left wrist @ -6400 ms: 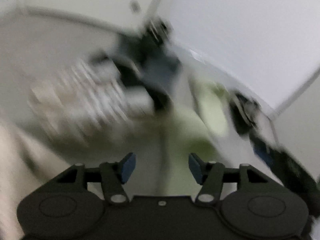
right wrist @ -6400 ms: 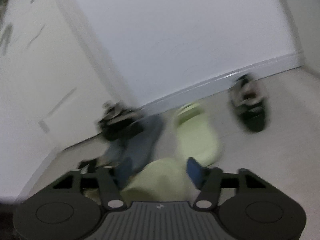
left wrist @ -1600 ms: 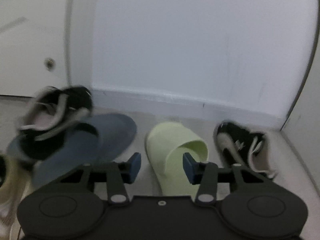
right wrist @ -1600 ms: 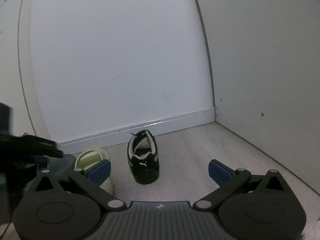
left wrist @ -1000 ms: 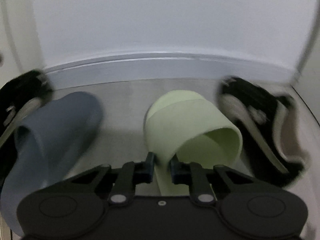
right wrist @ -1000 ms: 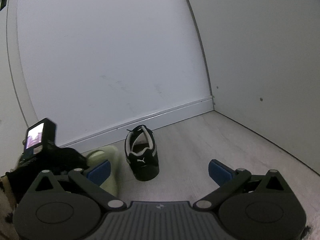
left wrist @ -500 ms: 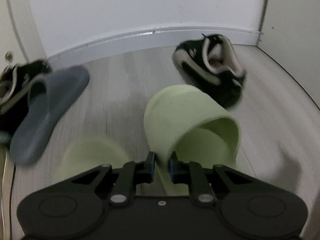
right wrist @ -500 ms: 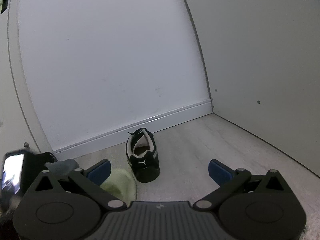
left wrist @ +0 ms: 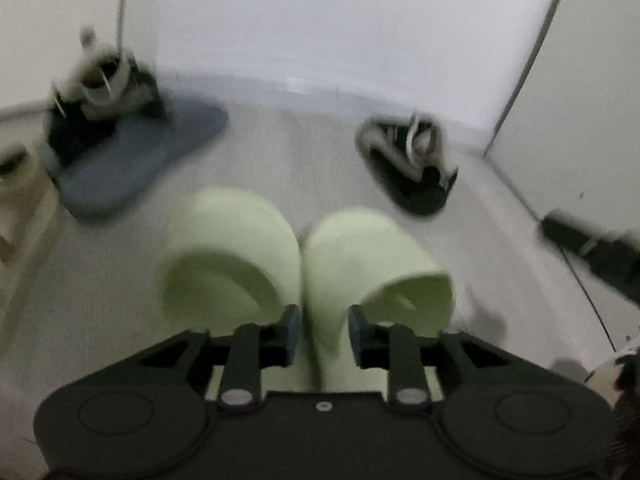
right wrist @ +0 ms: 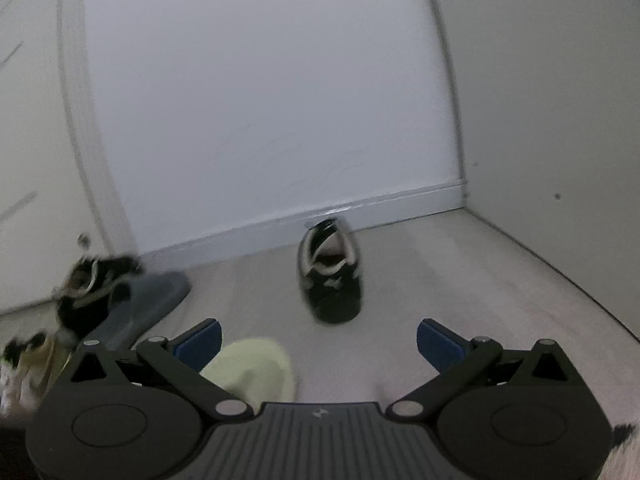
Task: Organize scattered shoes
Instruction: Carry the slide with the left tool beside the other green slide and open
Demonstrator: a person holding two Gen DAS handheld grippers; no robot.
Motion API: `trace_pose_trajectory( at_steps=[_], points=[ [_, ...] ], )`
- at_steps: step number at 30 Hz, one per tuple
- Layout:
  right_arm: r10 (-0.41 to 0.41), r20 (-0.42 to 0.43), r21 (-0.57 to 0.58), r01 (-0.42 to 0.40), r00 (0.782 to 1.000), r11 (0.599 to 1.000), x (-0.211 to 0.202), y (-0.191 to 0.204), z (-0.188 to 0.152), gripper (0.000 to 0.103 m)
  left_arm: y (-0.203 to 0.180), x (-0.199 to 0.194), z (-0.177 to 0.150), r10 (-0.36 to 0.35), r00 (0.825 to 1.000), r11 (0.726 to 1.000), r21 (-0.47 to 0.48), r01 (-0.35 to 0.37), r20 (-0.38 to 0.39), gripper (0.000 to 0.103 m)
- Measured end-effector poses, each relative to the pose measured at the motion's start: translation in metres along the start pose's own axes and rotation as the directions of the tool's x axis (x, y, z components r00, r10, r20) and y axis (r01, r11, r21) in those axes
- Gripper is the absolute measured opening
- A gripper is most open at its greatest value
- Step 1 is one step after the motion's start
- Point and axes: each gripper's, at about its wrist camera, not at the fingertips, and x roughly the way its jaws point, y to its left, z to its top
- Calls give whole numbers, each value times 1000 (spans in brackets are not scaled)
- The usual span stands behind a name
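left hand-held gripper (left wrist: 323, 330), parted narrowly, straddles the right green slipper's (left wrist: 372, 256) edge beside its mate (left wrist: 232, 252).

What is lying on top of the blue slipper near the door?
A black sneaker with pale laces rests on the heel end of the blue slipper. The part of the slipper under it is covered, and blur hides finer detail.

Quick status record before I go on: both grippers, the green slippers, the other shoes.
left gripper: open, fingers either side of right green slipper's strap edge
right gripper: open wide, empty
green slippers: side by side, left one beside it
black sneaker: alone, near baseboard
second black sneaker: overlapping blue-grey slipper
image: motion-blurred
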Motion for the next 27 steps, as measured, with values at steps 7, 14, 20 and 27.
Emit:
trace_pose_trajectory(
  at_steps=[7,14,20,27],
  points=[
    [-22,-248,-326,-62,969,943,12,79,-53,101,80,-58,-14,129,984,978,-178,-105,125,57],
    [-86,-306,-517,-89,948,851,16,125,-89,101,96,-49,-14,89,988,958,-281,-51,123,57],
    [-206,-257,-596,13,944,803,23,113,-90,99,80,-44,-17,69,990,976,-212,-43,121,57],
    [-380,-115,-631,228,918,741,30,87,-77,76,93,-40,-20,75,990,958,-284,-40,116,57]
  ],
)
